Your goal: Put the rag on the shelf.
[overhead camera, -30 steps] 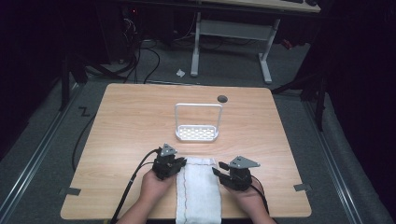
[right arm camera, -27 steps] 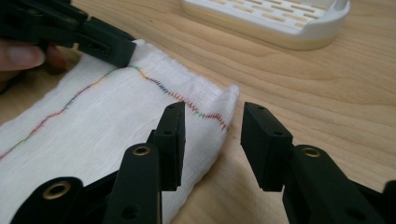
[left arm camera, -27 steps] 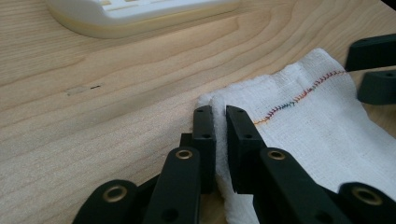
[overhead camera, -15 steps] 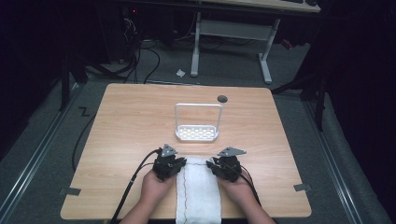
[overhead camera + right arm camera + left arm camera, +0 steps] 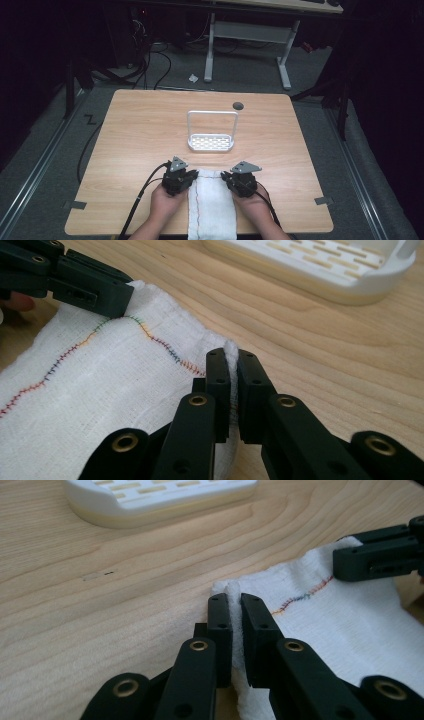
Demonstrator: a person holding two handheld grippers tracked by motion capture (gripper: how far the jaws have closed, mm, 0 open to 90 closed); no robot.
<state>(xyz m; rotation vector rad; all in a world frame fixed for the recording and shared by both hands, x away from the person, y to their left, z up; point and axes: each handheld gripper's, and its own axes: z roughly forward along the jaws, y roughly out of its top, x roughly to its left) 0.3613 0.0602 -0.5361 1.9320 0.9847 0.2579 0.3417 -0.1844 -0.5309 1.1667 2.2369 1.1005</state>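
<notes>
From the high view, I have the white cloth (image 5: 211, 205) at the table's (image 5: 130, 140) near edge, my left gripper (image 5: 191, 178) and right gripper (image 5: 226, 178) on its 2 far corners. I'd lift both evenly to keep it taut. The white rack (image 5: 212, 141) stands ahead, apart.

Left gripper view: jaws pinch the corner (image 5: 233, 596) narrowly.

Right gripper view: jaws clamp the opposite corner (image 5: 231, 354); rack (image 5: 320, 265) beyond.
</notes>
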